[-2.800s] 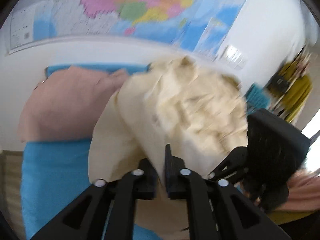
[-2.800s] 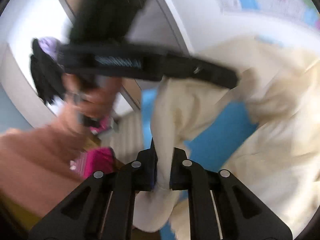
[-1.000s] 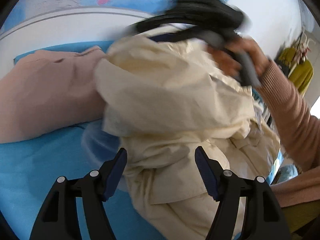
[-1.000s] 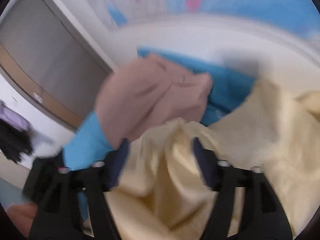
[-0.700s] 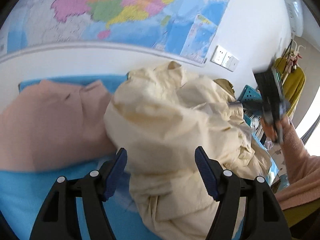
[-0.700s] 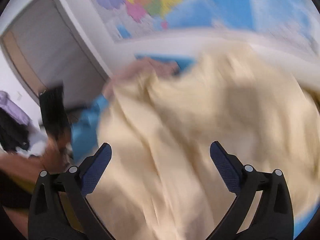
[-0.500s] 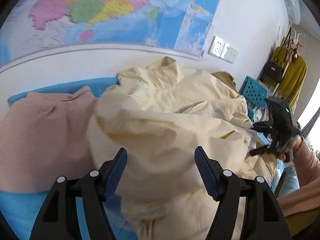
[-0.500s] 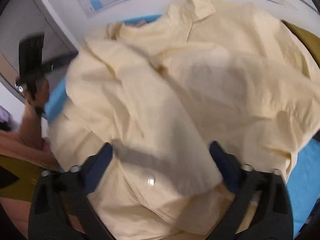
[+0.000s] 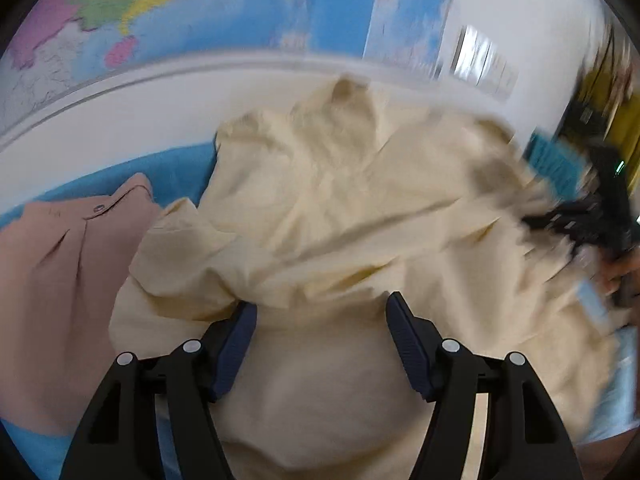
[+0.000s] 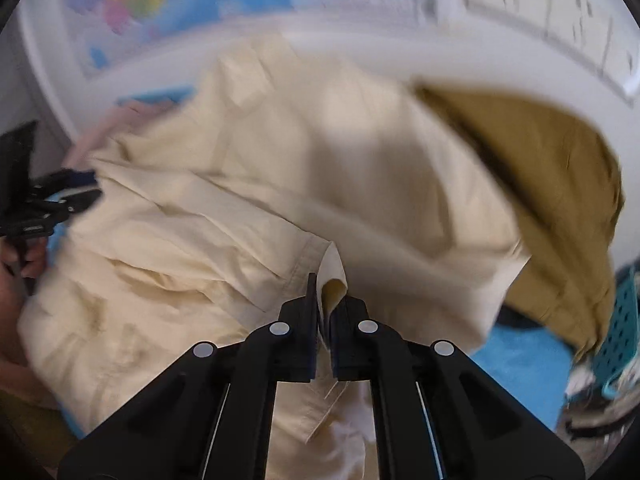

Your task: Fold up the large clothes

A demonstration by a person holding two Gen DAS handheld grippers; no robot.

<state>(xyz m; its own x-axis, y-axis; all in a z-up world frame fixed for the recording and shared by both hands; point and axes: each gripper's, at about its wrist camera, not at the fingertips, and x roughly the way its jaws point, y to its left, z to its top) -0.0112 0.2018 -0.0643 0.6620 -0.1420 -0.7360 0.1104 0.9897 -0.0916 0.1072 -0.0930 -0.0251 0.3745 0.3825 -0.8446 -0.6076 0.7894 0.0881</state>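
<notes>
Cream shirt (image 10: 280,184) crumpled; right gripper (image 10: 325,312) pinching hem.

Cream shirt (image 9: 340,208) heaped ahead of the left gripper (image 9: 322,344), filling the gap between its spread fingers, pink garment (image 9: 60,280) close on its left — wall behind, mustard garment (image 10: 552,184) right of the right gripper (image 10: 326,312).
</notes>
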